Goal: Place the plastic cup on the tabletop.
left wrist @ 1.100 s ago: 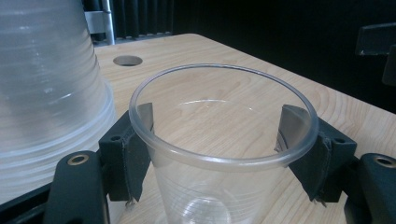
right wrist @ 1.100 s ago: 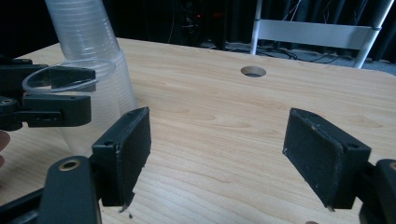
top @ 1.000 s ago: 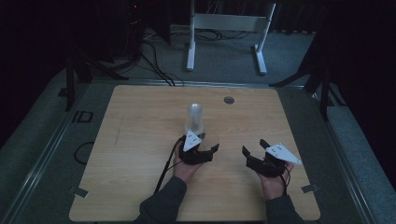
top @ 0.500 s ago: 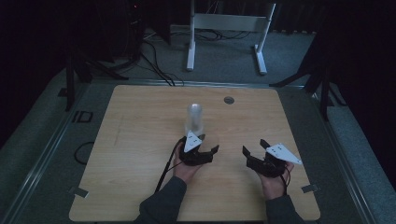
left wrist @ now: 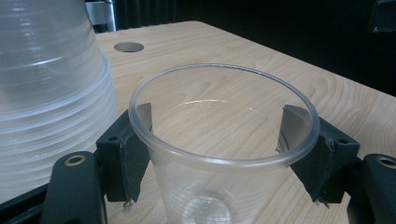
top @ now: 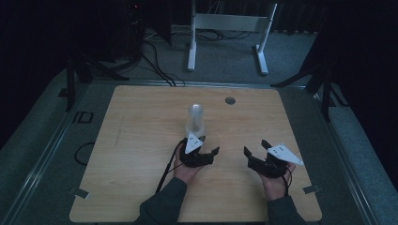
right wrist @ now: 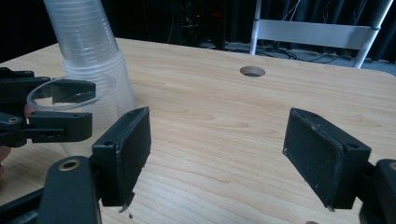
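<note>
Here — left gripper (left wrist: 219, 135) view | pads flank cup (left wrist: 219, 154) — stack (left wrist: 51, 93) beside

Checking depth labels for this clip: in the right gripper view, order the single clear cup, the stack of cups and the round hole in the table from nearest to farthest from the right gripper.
1. Single clear cup, left, upright between the left gripper's fingers.
2. Stack of cups, left, just behind it.
3. Round hole, far, centre.
</note>
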The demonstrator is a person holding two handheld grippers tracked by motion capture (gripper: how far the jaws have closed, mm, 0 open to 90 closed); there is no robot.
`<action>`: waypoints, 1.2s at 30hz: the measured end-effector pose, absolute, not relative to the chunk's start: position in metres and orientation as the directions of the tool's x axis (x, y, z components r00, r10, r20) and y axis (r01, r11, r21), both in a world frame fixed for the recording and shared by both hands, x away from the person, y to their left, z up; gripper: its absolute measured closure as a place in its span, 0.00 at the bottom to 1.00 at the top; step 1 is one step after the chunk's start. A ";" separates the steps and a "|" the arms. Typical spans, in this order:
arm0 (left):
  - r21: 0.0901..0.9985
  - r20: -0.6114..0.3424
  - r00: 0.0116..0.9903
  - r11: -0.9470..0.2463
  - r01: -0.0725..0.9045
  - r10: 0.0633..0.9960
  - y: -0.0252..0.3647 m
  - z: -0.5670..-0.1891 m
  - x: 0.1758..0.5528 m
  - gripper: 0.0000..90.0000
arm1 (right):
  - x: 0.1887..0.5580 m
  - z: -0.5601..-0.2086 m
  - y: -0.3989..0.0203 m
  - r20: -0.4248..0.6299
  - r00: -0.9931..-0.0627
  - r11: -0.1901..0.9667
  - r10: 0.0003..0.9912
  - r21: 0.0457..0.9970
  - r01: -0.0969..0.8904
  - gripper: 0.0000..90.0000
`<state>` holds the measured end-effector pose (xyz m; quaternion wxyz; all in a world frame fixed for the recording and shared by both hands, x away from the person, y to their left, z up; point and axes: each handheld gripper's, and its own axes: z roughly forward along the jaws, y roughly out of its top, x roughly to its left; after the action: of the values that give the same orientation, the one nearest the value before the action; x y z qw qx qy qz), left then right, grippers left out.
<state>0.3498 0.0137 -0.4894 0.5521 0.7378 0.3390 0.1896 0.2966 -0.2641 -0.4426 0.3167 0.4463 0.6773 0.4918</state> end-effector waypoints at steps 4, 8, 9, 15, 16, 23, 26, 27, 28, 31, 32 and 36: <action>0.943 -0.087 0.701 -0.167 0.287 0.708 0.014 -0.490 0.349 0.30 | 0.297 -0.443 -0.264 0.011 -0.401 0.118 0.916 0.948 0.294 0.25; 0.941 -0.089 0.702 -0.171 0.291 0.707 0.014 -0.491 0.347 0.29 | 0.297 -0.443 -0.264 0.010 -0.401 0.119 0.916 0.948 0.295 0.25; 0.940 -0.089 0.703 -0.174 0.293 0.705 0.014 -0.492 0.347 0.28 | 0.297 -0.443 -0.264 0.010 -0.400 0.119 0.916 0.948 0.296 0.25; 0.932 -0.084 0.698 -0.192 0.307 0.711 0.013 -0.493 0.345 0.22 | 0.297 -0.443 -0.264 0.011 -0.400 0.119 0.916 0.947 0.298 0.25; 0.931 -0.087 0.701 -0.192 0.310 0.708 0.013 -0.493 0.345 0.21 | 0.297 -0.443 -0.264 0.010 -0.400 0.119 0.917 0.947 0.298 0.25; 0.923 -0.084 0.700 -0.209 0.323 0.710 0.013 -0.494 0.343 0.18 | 0.297 -0.443 -0.264 0.011 -0.400 0.119 0.917 0.947 0.300 0.25; 0.920 -0.082 0.697 -0.214 0.327 0.712 0.014 -0.495 0.342 0.17 | 0.297 -0.443 -0.264 0.010 -0.400 0.120 0.916 0.946 0.300 0.25; 0.920 -0.080 0.697 -0.216 0.327 0.713 0.014 -0.495 0.342 0.17 | 0.297 -0.443 -0.265 0.011 -0.400 0.120 0.916 0.946 0.301 0.25; 0.919 -0.080 0.697 -0.217 0.328 0.713 0.015 -0.495 0.341 0.17 | 0.297 -0.443 -0.265 0.011 -0.400 0.120 0.917 0.946 0.301 0.25; 0.916 -0.090 0.700 -0.218 0.338 0.708 0.016 -0.495 0.340 0.16 | 0.297 -0.443 -0.265 0.012 -0.399 0.119 0.917 0.946 0.302 0.25; 0.915 -0.094 0.700 -0.216 0.341 0.708 0.018 -0.495 0.340 0.16 | 0.297 -0.443 -0.266 0.012 -0.398 0.118 0.917 0.946 0.302 0.25; 0.913 -0.107 0.699 -0.209 0.351 0.707 0.022 -0.496 0.338 0.16 | 0.297 -0.443 -0.267 0.014 -0.396 0.116 0.918 0.946 0.302 0.25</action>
<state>0.3377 0.0224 -0.4957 0.5233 0.7588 0.3486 0.1702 0.2973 -0.2665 -0.4429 0.3150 0.4504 0.6773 0.4890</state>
